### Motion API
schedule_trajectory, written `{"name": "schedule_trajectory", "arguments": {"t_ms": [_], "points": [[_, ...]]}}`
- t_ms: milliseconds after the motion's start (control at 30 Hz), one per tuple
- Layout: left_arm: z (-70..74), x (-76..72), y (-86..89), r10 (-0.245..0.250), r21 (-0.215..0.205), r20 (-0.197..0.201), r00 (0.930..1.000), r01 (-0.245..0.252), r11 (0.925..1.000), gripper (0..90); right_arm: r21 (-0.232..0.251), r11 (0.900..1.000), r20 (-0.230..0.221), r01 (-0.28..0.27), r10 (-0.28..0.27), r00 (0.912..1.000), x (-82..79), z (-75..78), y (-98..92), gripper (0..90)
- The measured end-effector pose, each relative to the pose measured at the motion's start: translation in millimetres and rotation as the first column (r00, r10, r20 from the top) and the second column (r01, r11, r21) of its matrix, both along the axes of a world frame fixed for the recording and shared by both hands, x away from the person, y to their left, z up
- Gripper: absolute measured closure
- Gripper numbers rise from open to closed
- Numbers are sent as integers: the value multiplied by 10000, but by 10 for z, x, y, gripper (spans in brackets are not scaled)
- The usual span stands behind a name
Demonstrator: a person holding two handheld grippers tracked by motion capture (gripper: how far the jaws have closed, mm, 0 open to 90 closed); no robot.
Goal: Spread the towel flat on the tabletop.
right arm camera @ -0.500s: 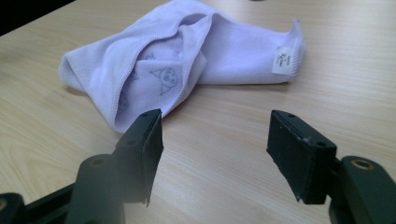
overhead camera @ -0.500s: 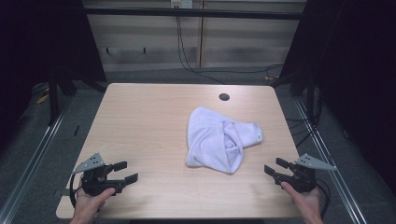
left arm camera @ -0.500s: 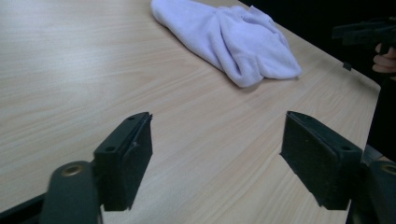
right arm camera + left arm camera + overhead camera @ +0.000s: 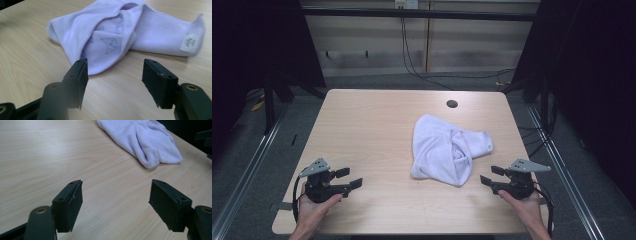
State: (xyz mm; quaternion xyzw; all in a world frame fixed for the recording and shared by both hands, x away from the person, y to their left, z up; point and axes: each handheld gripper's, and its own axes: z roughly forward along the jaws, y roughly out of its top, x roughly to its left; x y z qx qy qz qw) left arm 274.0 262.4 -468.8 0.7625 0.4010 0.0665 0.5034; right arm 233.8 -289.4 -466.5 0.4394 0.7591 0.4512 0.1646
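A: What is on the left?
B: The left gripper [image 4: 348, 178] sits low near the table's [image 4: 362, 125] front edge, jaws wide apart, nothing between them.
A: And the middle?
B: A crumpled white towel [image 4: 447, 150] lies on the table.
A: The right?
B: The right gripper [image 4: 491, 175], close beside the towel, jaws wide apart and empty.

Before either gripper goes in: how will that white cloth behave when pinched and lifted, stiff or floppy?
Likely floppy: the white cloth lies crumpled in soft folds on the table, so a pinch would probably lift one layer while the rest drapes. Probably light, since it looks thin and fleecy. Pushed, it would more likely bunch up than slide whole.
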Motion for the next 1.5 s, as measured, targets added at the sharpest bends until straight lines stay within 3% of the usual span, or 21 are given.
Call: {"name": "schedule_trajectory", "arguments": {"t_ms": [133, 267, 367, 433, 500, 533, 600, 667, 700, 767, 900, 1033, 1067, 1133, 1233, 1267, 1500], "points": [[70, -1, -35, -147, -332, 297, 9995, 157, 9993, 321, -354, 9987, 116, -362, 366, 9993, 120, 59, 144, 371], [87, 27, -173, -688, -533, 217, 9974, 698, 9961, 361, -205, 9972, -138, -719, 717, 9973, 323, 109, 222, 397], [62, 104, -359, -1238, -432, -20, 9923, 1236, 9914, 354, -333, 9949, -251, -957, 949, 9952, 542, 104, 295, 398], [42, 143, -513, -1509, 130, 46, 9885, 1509, 9885, 380, -188, 9929, -407, -1175, 1167, 9923, 771, 95, 376, 395], [40, 171, -609, -1785, -130, -85, 9839, 1784, 9839, 394, -28, 9941, -443, -1080, 1078, 9932, 837, 91, 403, 386], [56, 163, -632, -1770, -80, 43, 9842, 1771, 9842, 418, -124, 9923, -571, -1231, 1222, 9909, 951, 73, 481, 384], [77, 118, -629, -1760, -351, 418, 9835, 1774, 9835, 442, -277, 9916, -585, -1264, 1246, 9905, 993, 59, 522, 381], [72, 93, -597, -1702, -483, 514, 9841, 1727, 9838, 481, -292, 9920, -638, -1228, 1208, 9906, 1067, 9, 573, 370], [60, 93, -578, -1738, -565, 463, 9837, 1763, 9827, 496, -840, 9903, -663, -1109, 1055, 9922, 1136, -59, 604, 353], [26, 109, -560, -1803, -698, 267, 9833, 1818, 9809, 494, -768, 9907, -781, -1125, 1065, 9912, 1171, -103, 595, 341], [-11, 131, -588, -1868, -521, 33, 9824, 1867, 9810, 477, -850, 9895, -1436, -1169, 1040, 9842, 1250, -292, 592, 332], [-45, 138, -651, -1875, -315, -82, 9822, 1871, 9818, 492, -825, 9910, -1369, -1058, 939, 9861, 1220, -337, 602, 480], [-44, 125, -663, -1972, -582, 29, 9804, 1970, 9787, 512, -890, 9887, -1343, -1207, 1082, 9850, 1197, -332, 629, 593], [-27, 99, -661, -1864, -652, 210, 9822, 1874, 9801, 512, -968, 9866, -1400, -1317, 1175, 9832, 1175, -318, 668, 648], [-9, 101, -644, -1618, -687, 153, 9867, 1625, 9843, 475, -808, 9849, -1307, -1533, 1420, 9812, 1142, -333, 753, 692], [-12, 113, -634, -1706, -780, 35, 9853, 1703, 9823, 474, -782, 9837, -1316, -1619, 1508, 9798, 1127, -334, 795, 697], [-17, 141, -634, -2011, -431, 39, 9796, 2011, 9786, 506, -380, 9556, -1321, -2921, 2849, 9494, 1041, -356, 1164, 716]]}}
